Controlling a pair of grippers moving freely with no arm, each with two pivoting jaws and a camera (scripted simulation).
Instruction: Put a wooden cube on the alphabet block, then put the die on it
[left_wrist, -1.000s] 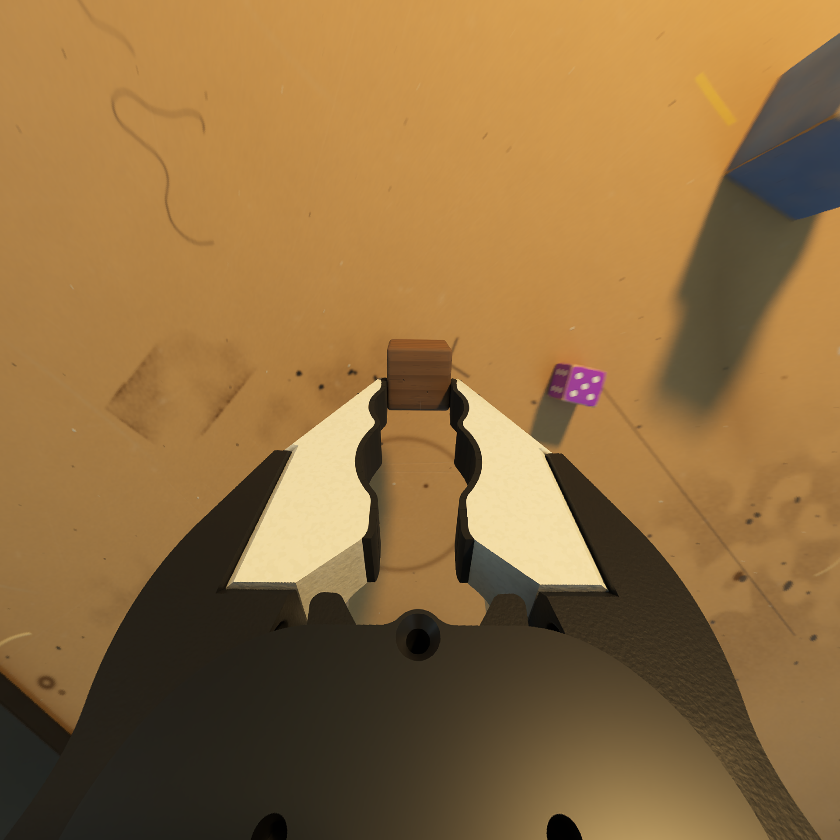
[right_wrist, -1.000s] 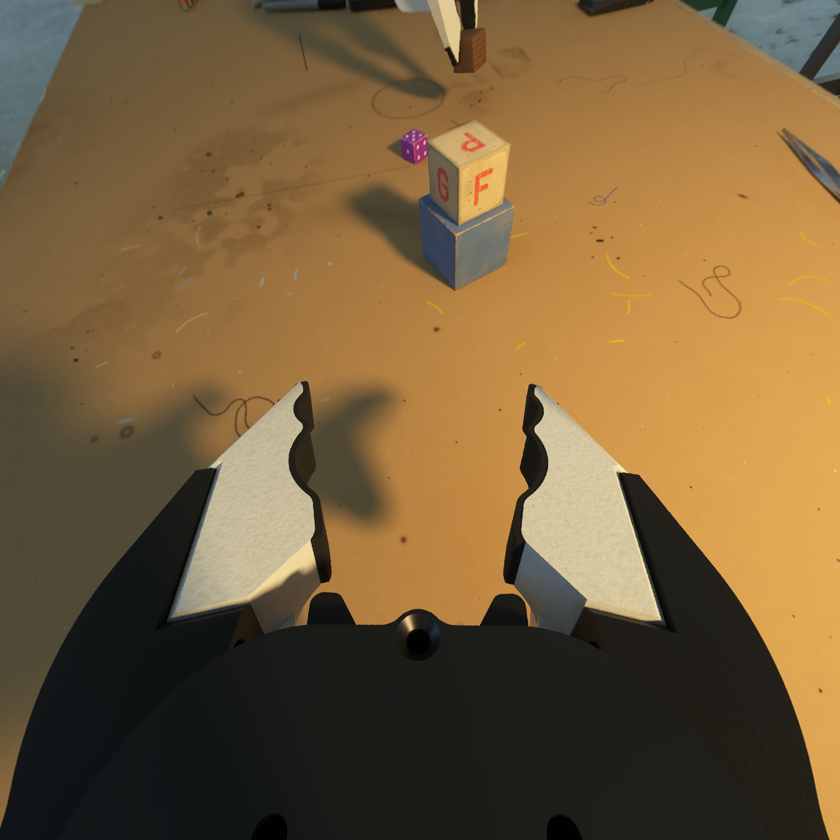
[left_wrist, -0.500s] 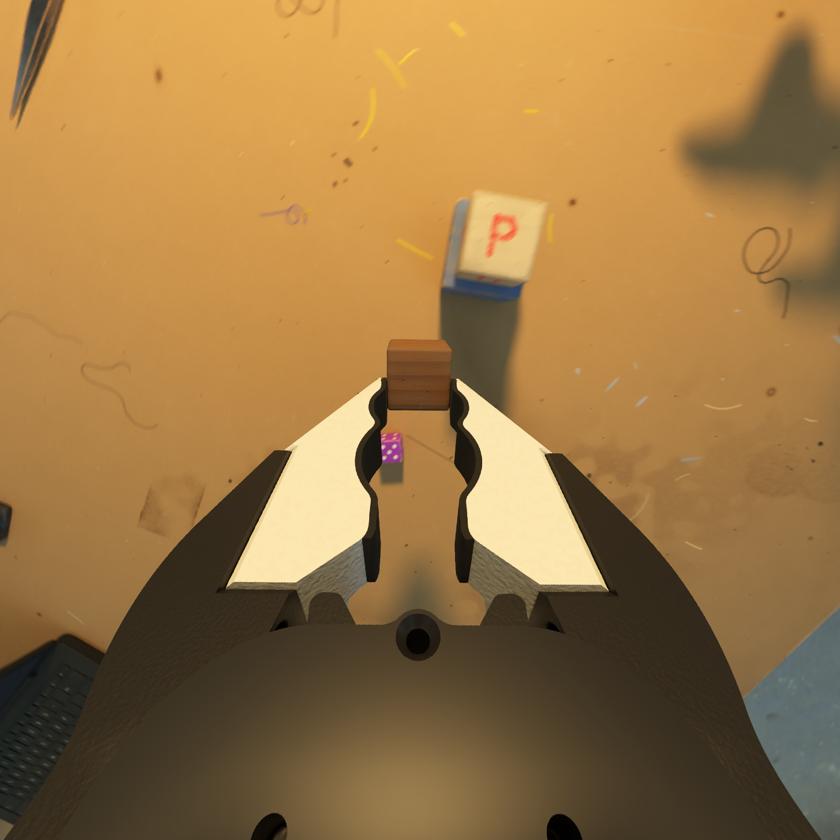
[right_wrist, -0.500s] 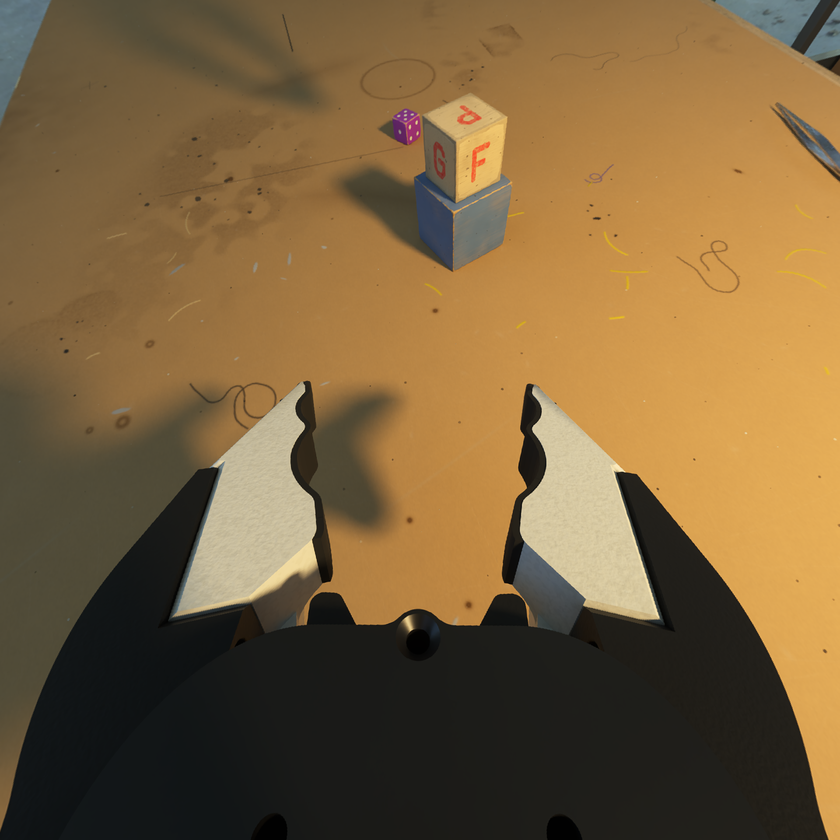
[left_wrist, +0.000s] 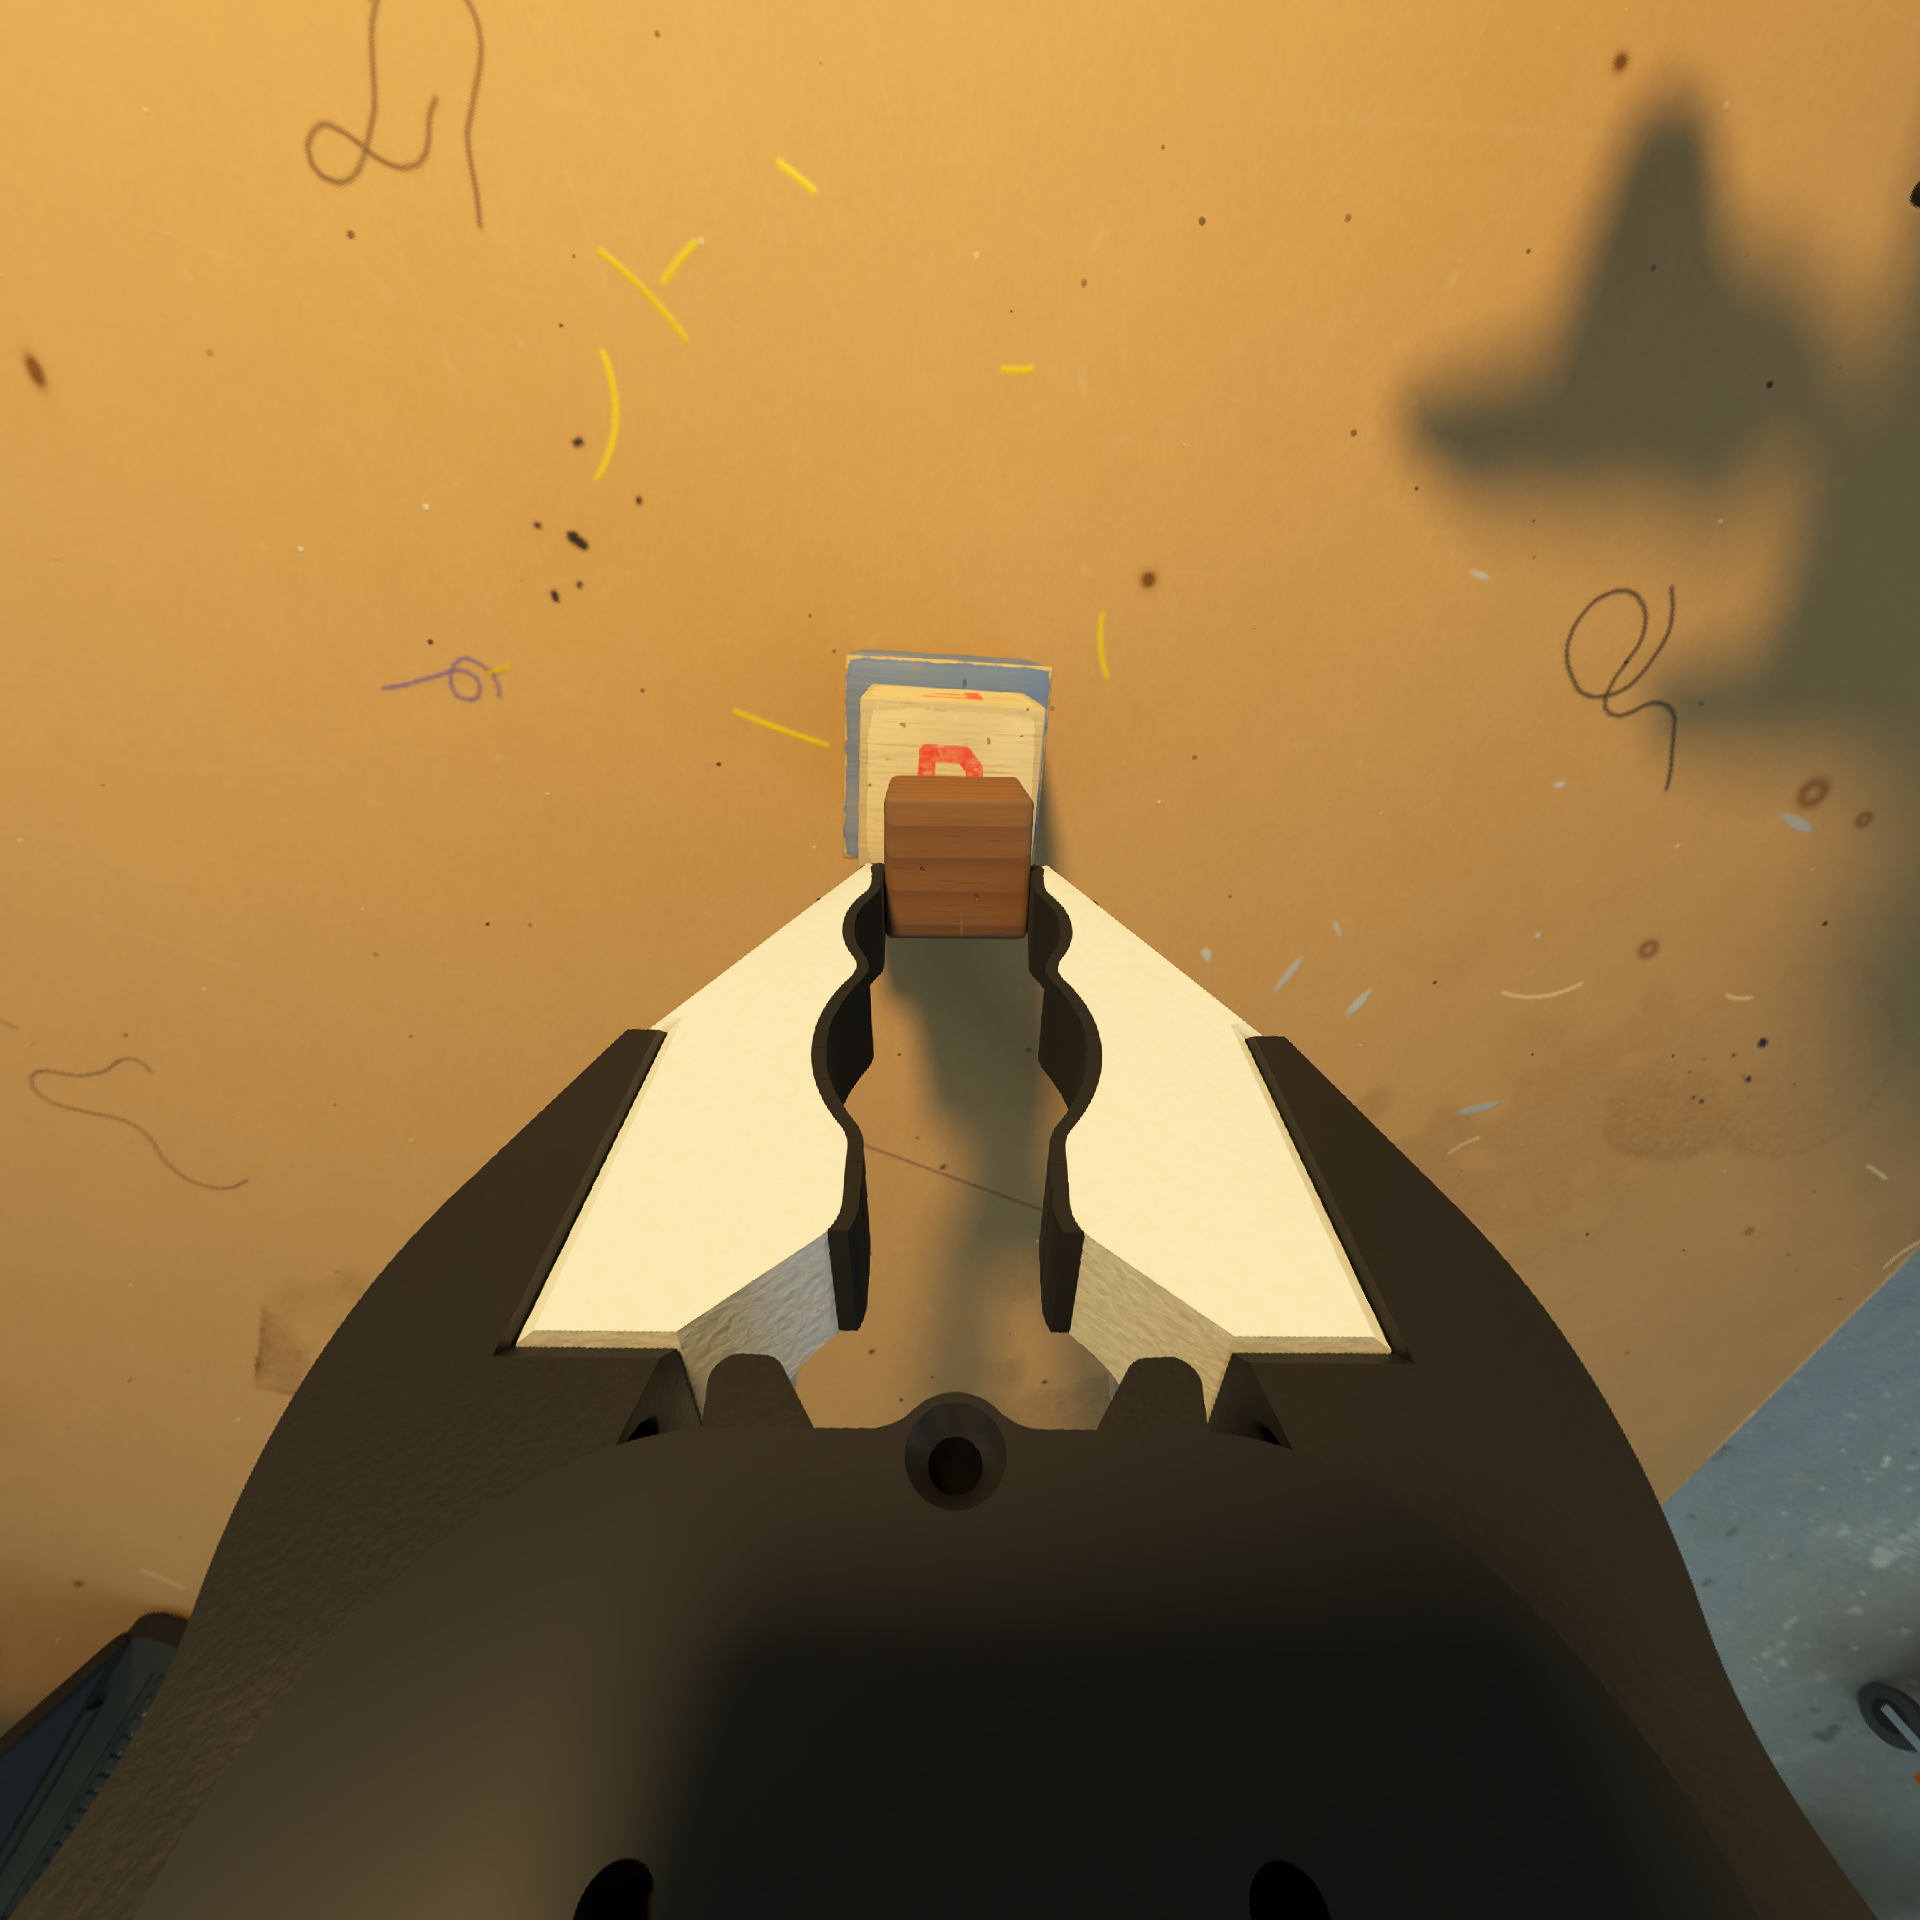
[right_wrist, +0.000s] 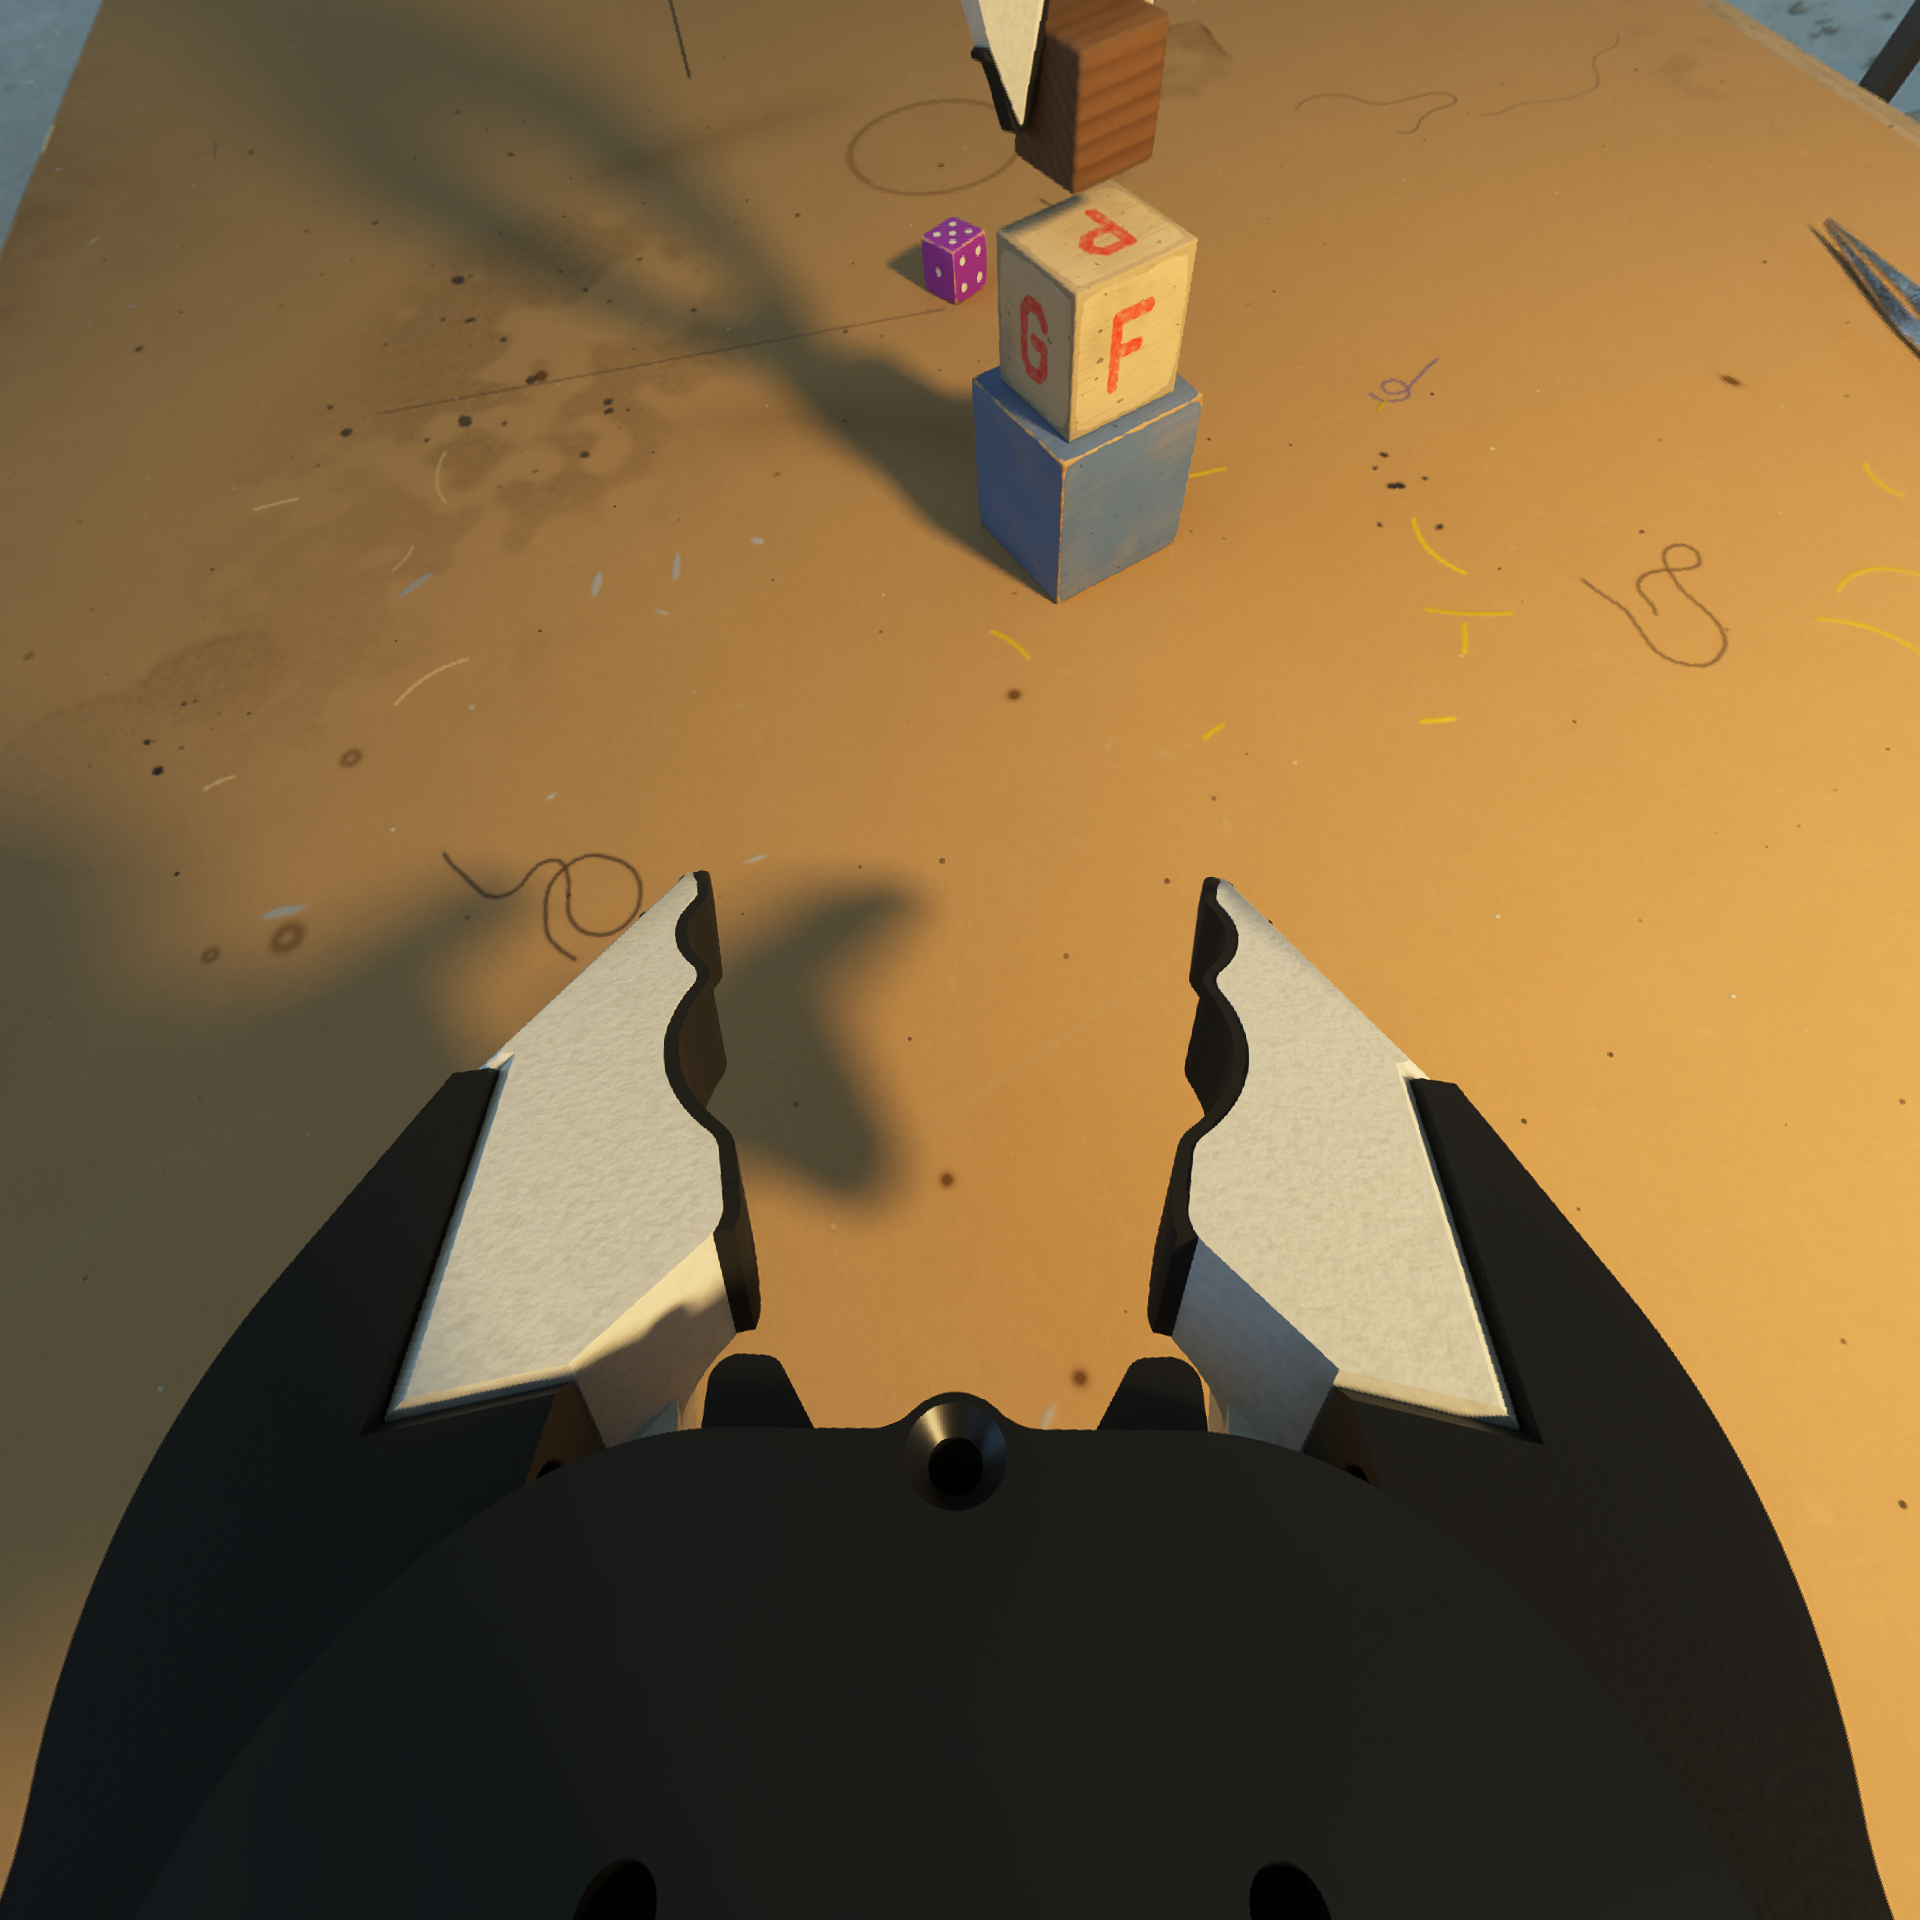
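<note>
My left gripper (left_wrist: 956, 883) is shut on a brown wooden cube (left_wrist: 957, 857) and holds it just above the alphabet block (left_wrist: 951, 732). In the right wrist view the cube (right_wrist: 1101, 88) hangs a little above the pale alphabet block with red letters (right_wrist: 1096, 312), which stands on a blue cube (right_wrist: 1086, 499). A purple die (right_wrist: 954, 260) sits on the table just left of and behind the stack. My right gripper (right_wrist: 954, 883) is open and empty, low over the table well in front of the stack.
The brown tabletop (right_wrist: 520, 623) bears scribbles and stains. A dark keyboard corner (left_wrist: 62, 1745) shows at the lower left of the left wrist view. The table's edge (left_wrist: 1766, 1403) runs at lower right there. A metal tool (right_wrist: 1870, 281) lies at the right edge.
My left gripper has carried the wooden cube across the table, from beside the die to just over the alphabet block. My right gripper has barely moved and stays open.
</note>
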